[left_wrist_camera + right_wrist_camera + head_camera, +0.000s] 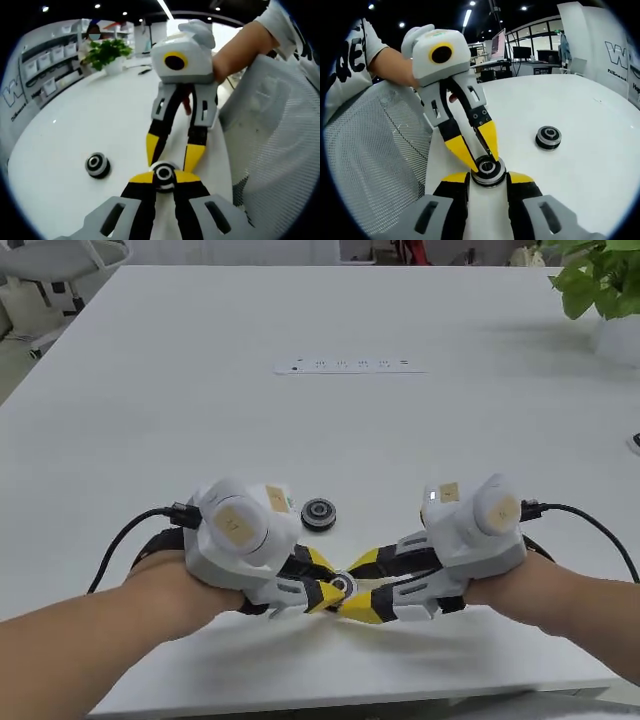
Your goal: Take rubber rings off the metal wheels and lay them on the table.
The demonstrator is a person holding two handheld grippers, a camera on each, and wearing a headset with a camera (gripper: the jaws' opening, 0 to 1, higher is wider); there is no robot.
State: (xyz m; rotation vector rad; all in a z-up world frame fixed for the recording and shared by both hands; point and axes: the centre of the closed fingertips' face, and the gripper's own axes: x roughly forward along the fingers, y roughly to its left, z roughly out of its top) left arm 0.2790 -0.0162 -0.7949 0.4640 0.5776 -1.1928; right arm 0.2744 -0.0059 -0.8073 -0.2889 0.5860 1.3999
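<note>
Metal wheel (342, 587) clamped between jaws, second wheel (319, 514) flat on table (200, 390), apparently rubber-ringed

Two metal wheels: one wheel (318, 513) on the counter (180, 390), nearer than the power strip (350, 366), and a second wheel (341, 587) nearer still. Two grippers: left gripper (325, 591), right gripper (358, 592). One power strip; one potted plant (598, 280) to its right.

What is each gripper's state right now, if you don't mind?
Left gripper: jaws closed on the wheel.
Right gripper: jaws closed on the same wheel.
</note>
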